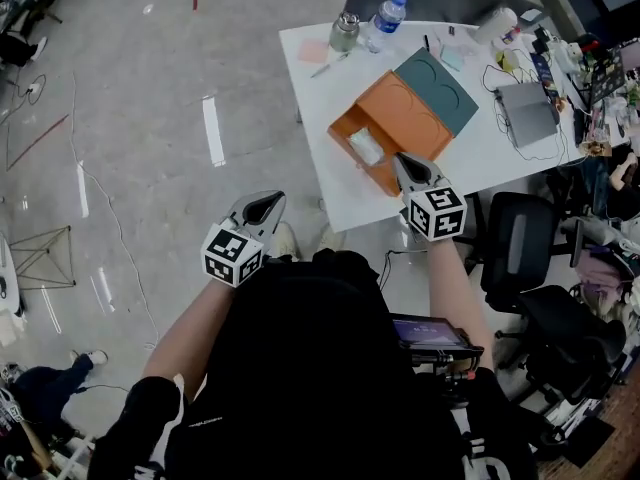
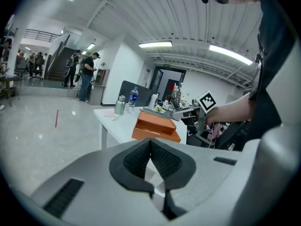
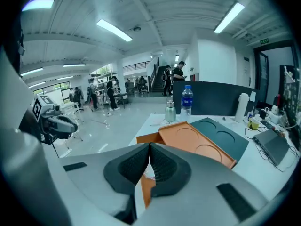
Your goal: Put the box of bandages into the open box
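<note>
The orange open box [image 1: 400, 118] lies on the white table [image 1: 320, 168], its lid flipped back beside a dark green tray [image 1: 440, 88]. Inside the orange box rests a small white box of bandages [image 1: 365, 146]. My right gripper [image 1: 407, 161] is shut and empty, its tips at the box's near edge. In the right gripper view the shut right gripper [image 3: 149, 149] points over the orange box [image 3: 195, 142]. My left gripper [image 1: 272, 200] is shut and empty over the floor, left of the table. The left gripper [image 2: 150, 144] faces the orange box [image 2: 155, 125] from a distance.
A water bottle [image 1: 388, 13] and a metal flask [image 1: 345, 30] stand at the table's far edge. A laptop [image 1: 527, 113] and cables crowd its right end. An office chair [image 1: 520, 248] stands right of me. People stand far off [image 2: 87, 76].
</note>
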A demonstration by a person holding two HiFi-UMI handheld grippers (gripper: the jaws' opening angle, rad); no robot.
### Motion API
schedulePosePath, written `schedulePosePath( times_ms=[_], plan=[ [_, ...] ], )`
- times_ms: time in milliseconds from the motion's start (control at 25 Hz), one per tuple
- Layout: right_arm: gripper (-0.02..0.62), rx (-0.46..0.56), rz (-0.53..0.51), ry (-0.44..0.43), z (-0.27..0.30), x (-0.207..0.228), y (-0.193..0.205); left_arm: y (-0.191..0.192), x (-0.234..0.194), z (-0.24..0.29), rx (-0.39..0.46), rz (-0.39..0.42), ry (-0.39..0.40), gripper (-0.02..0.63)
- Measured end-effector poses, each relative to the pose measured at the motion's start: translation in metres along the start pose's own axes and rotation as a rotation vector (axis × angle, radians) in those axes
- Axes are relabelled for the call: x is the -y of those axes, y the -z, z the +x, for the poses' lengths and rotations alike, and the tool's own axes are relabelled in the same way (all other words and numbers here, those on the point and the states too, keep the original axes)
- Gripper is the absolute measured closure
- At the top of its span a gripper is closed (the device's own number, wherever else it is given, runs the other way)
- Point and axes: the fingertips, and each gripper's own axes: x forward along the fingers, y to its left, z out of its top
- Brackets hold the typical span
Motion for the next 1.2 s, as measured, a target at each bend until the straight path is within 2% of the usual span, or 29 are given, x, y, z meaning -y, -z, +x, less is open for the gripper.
schedulePosePath(
  times_ms=[440, 720, 1200],
  plan=[
    [0.566, 0.156, 0.099, 0.109, -0.063, -0.005, 0.002, -0.021, 0.010, 0.017, -0.016, 0.082, 0.141, 0.597],
    [0.568, 0.249, 0.139, 0.137, -0.099, -0.023, 0.011, -0.022, 0.020, 0.026, -0.040, 0.122, 0.225, 0.597],
    [0.569, 0.317, 0.205, 0.207, -0.143, -0.050, 0.048, -0.016, 0.044, 0.033, -0.084, 0.174, 0.331, 0.597]
  ],
)
